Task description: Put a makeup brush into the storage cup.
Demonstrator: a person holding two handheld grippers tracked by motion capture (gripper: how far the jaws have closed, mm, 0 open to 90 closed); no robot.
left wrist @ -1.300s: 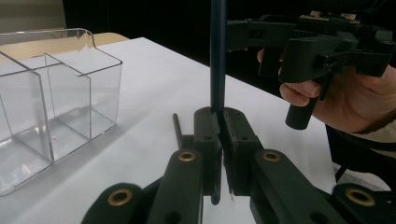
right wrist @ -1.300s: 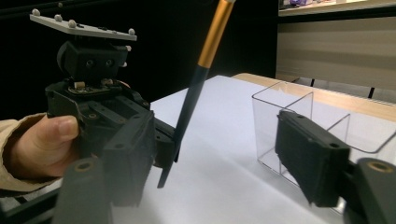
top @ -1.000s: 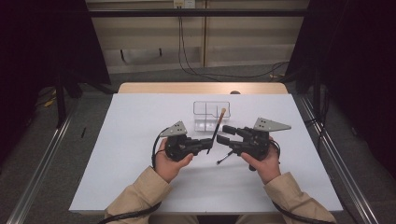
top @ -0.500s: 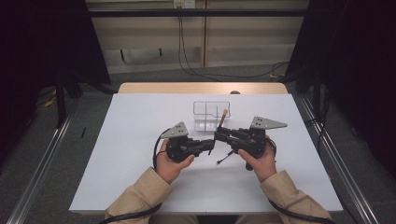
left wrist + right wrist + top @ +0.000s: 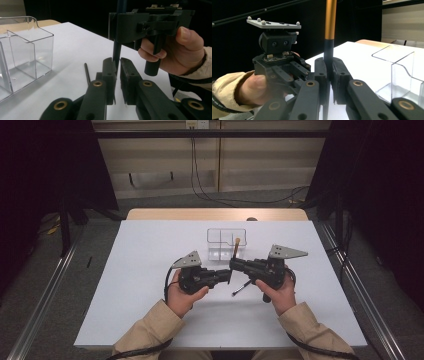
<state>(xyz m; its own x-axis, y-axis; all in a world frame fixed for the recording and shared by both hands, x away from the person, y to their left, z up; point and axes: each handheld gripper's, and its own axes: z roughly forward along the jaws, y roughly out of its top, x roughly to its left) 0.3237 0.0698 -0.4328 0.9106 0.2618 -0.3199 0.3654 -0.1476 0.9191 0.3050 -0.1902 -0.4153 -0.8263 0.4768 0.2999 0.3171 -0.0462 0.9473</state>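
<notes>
High view first: both hands meet over the middle of the white surface [image 5: 125, 285], the left gripper [image 5: 226, 277] and the right gripper [image 5: 234, 265] nose to nose. A slim brush [image 5: 233, 259] stands tilted between them, its orange handle rising in front of the clear plastic organizer [image 5: 226, 239], which sits just behind. A second dark stick [image 5: 241, 288] lies flat on the surface just below the right gripper.

Left gripper view now: the two black jaws stand nearly together with a thin gap, and the brush's dark lower shaft [image 5: 116, 51] runs down to that gap; they have just been easing apart a touch, and whether the pads press on the shaft I cannot tell. The right gripper's body hangs above, held by the right hand [image 5: 175, 50]. The organizer [image 5: 22, 52] stands off to the left, the spare stick [image 5: 87, 72] on the surface between.

Right gripper view: its jaws have just been closing and now pinch the brush [image 5: 329, 37] on its dark section, orange handle upright above. The left hand [image 5: 249, 92] is opposite, the organizer [image 5: 397, 72] to the right.
</notes>
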